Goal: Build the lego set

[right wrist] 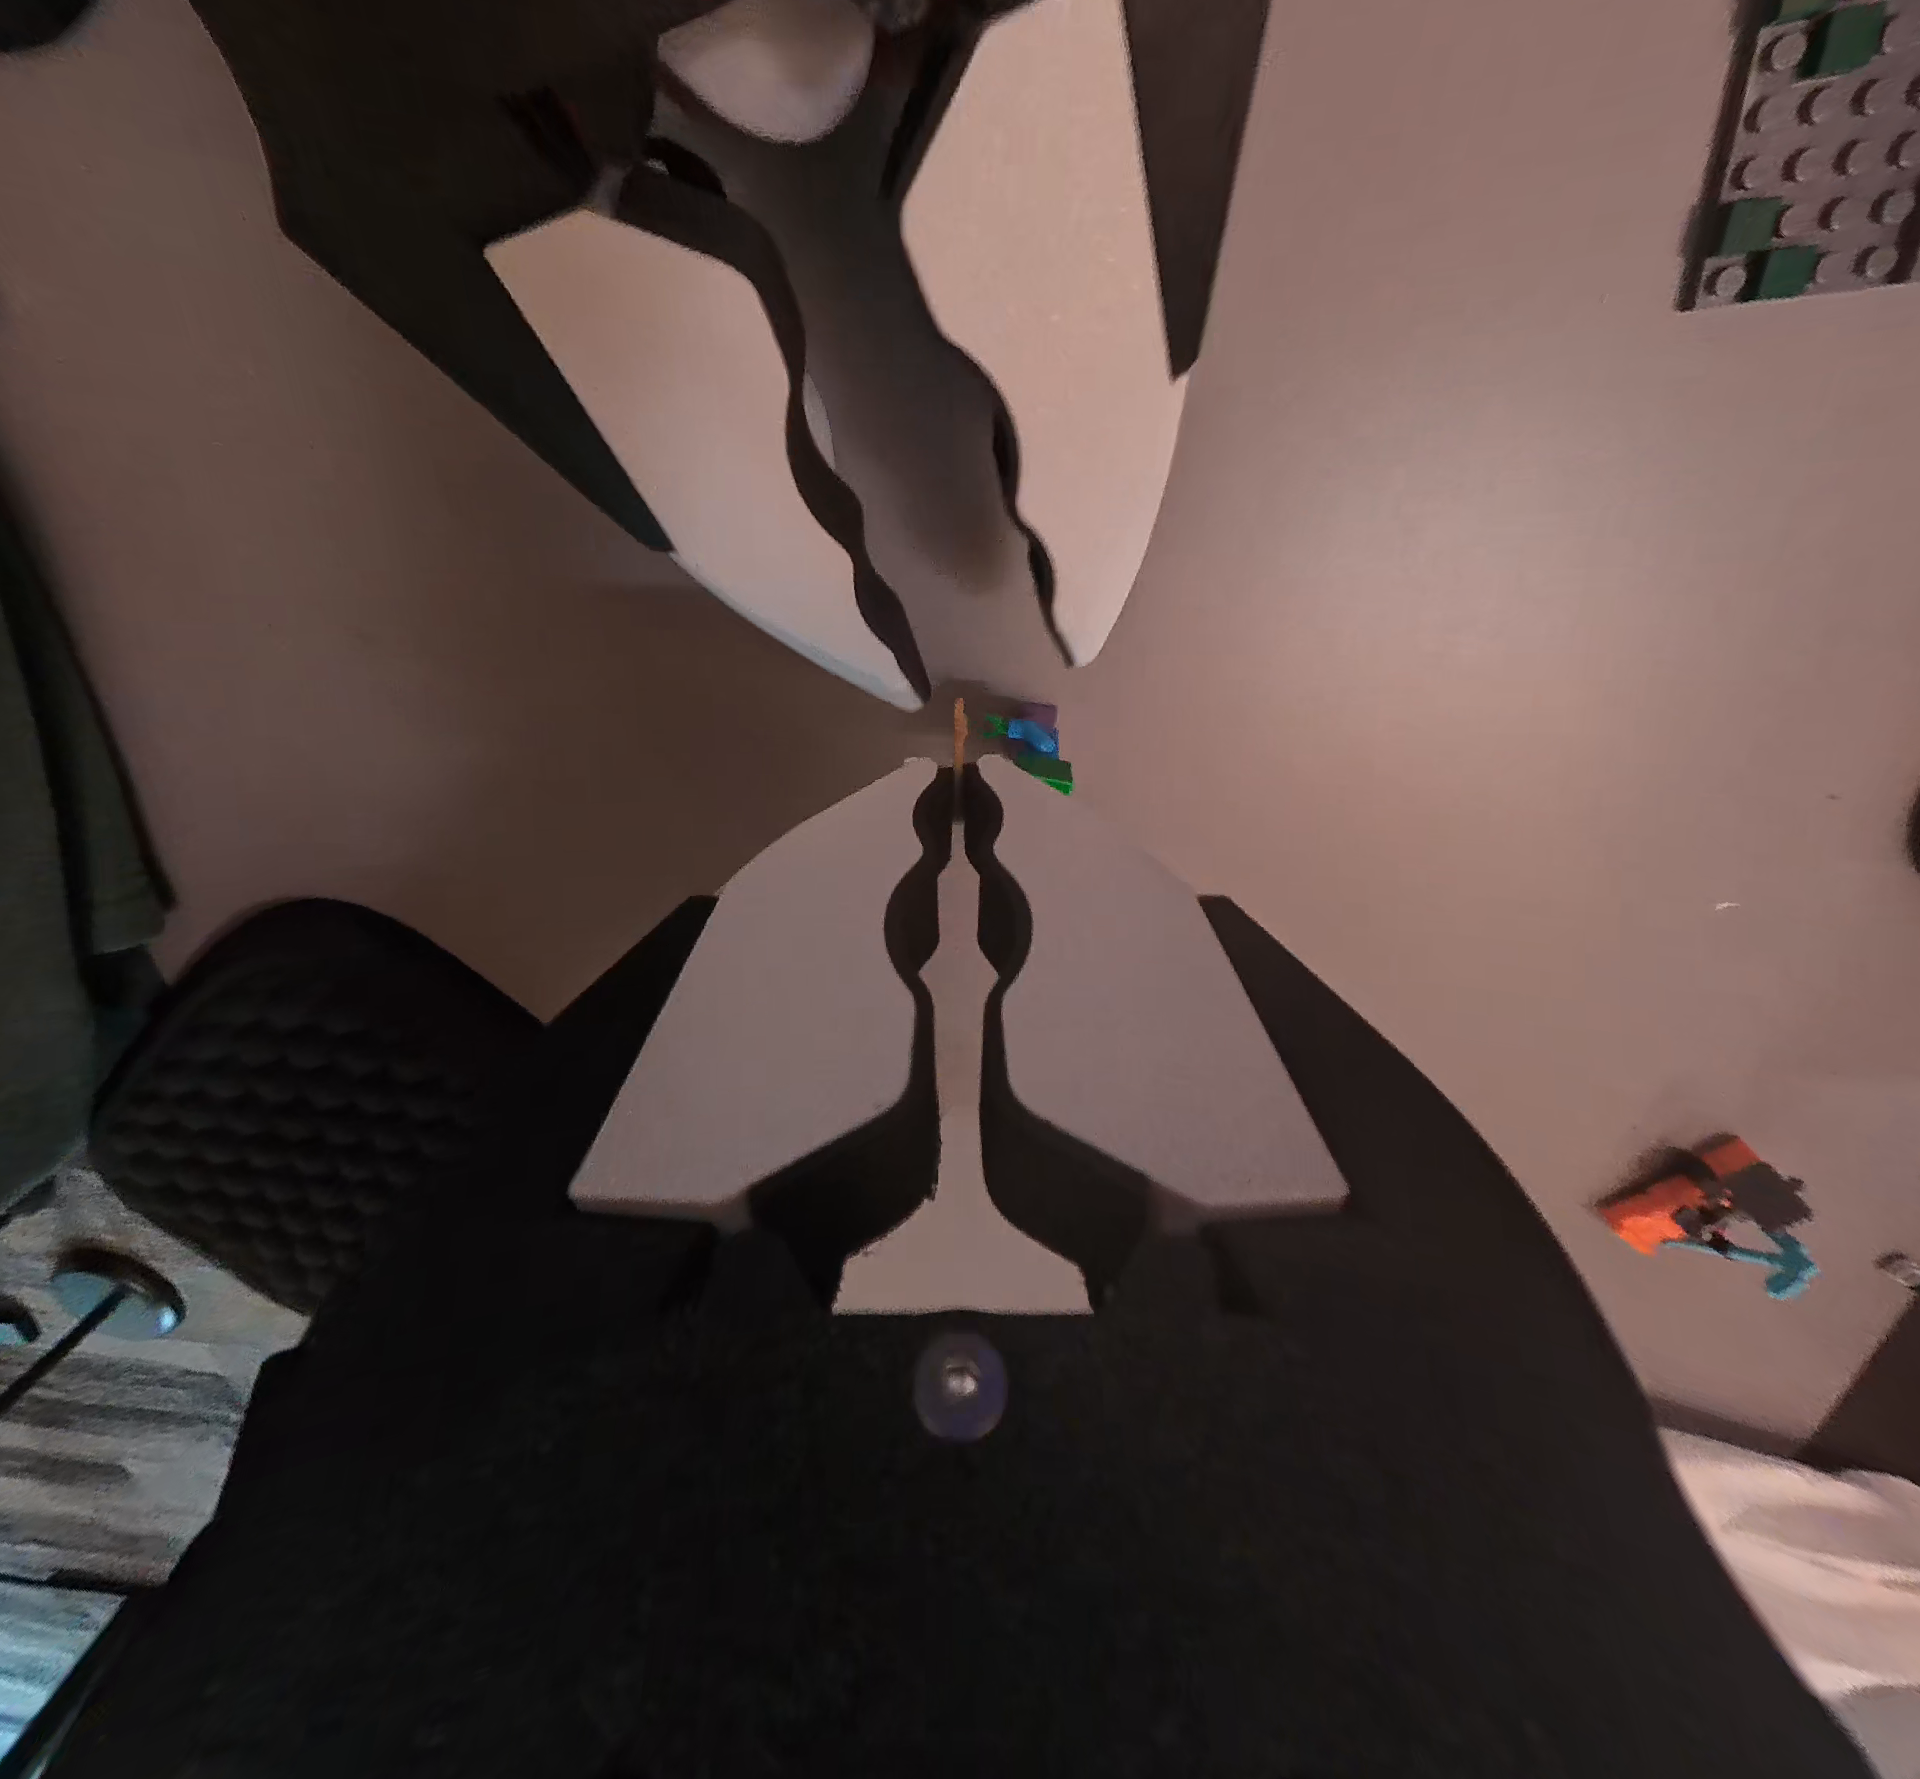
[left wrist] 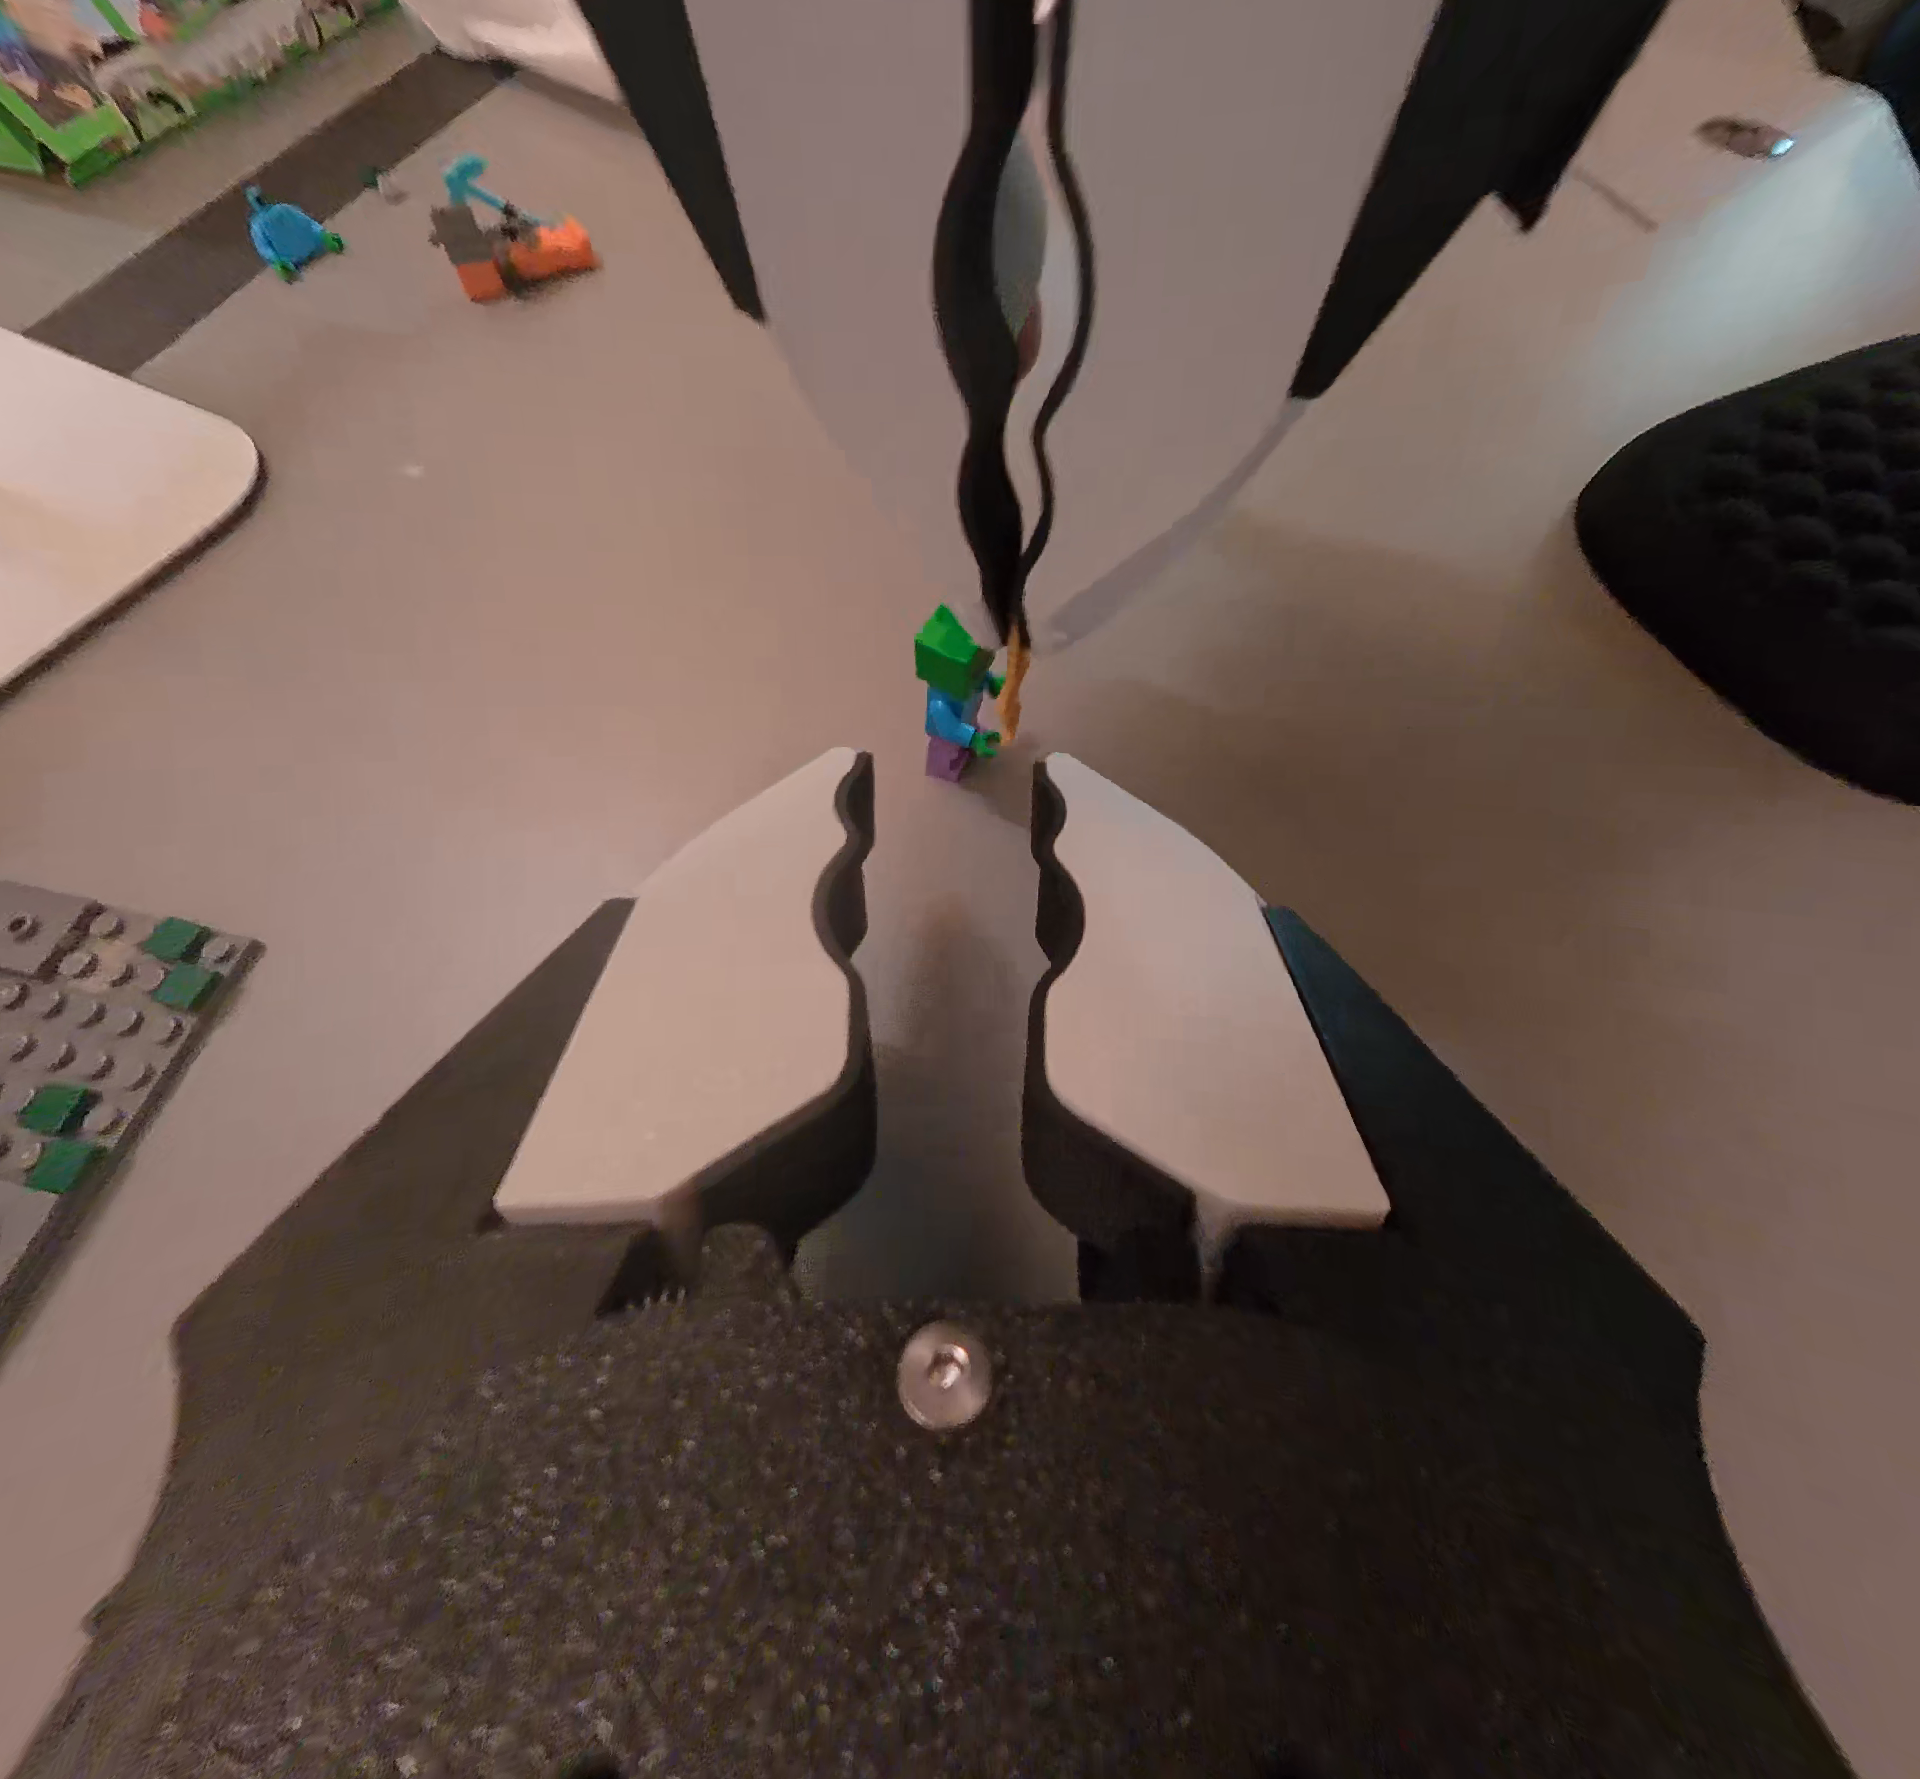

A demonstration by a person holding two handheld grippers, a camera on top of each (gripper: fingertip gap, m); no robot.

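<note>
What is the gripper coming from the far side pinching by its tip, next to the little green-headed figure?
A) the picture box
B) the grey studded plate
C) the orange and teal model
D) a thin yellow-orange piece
D: the right gripper is closed on the thin yellow-orange piece, which also sits at the hand of the green-headed figure; the left gripper is open and holds nothing.

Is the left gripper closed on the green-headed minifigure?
No. The left gripper is open, and the minifigure stands on the table beyond its fingertips.
</note>
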